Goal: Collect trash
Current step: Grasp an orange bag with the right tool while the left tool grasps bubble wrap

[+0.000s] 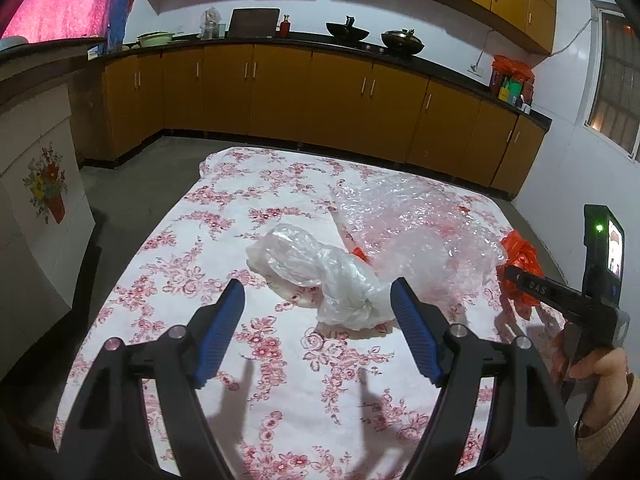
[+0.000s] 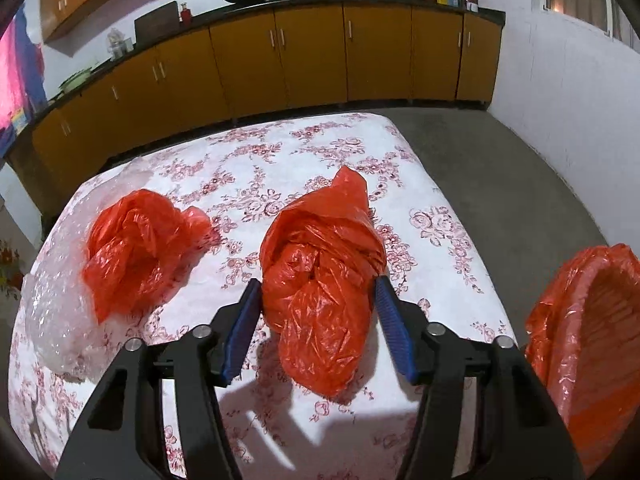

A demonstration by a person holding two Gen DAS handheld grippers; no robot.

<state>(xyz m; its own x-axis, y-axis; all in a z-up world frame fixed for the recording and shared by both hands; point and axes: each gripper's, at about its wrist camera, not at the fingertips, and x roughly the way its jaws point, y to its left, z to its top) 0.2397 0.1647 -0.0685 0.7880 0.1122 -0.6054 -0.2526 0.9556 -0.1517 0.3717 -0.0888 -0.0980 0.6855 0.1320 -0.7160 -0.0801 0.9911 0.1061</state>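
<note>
A crumpled clear plastic bag [image 1: 316,276] lies on the floral tablecloth [image 1: 200,248]. My left gripper [image 1: 318,284] is open just in front of it, and the bag's near end reaches between the blue pads [image 1: 222,324] without being pressed. A bulky red plastic bag [image 2: 320,264] sits between the pads of my right gripper [image 2: 318,282], which touch it on both sides. From the left wrist view, that red bag [image 1: 520,260] shows at the right gripper's tip [image 1: 536,284]. A second red bag [image 2: 140,248] rests to the left on the bubble wrap [image 2: 52,280].
The large sheet of bubble wrap [image 1: 416,224] covers the table's far right. A bin lined with red plastic [image 2: 592,340] stands off the table's right edge. Yellow kitchen cabinets [image 1: 280,92] run along the back, and a white cabinet [image 1: 36,208] stands at the left. A hand [image 1: 596,368] holds the right gripper.
</note>
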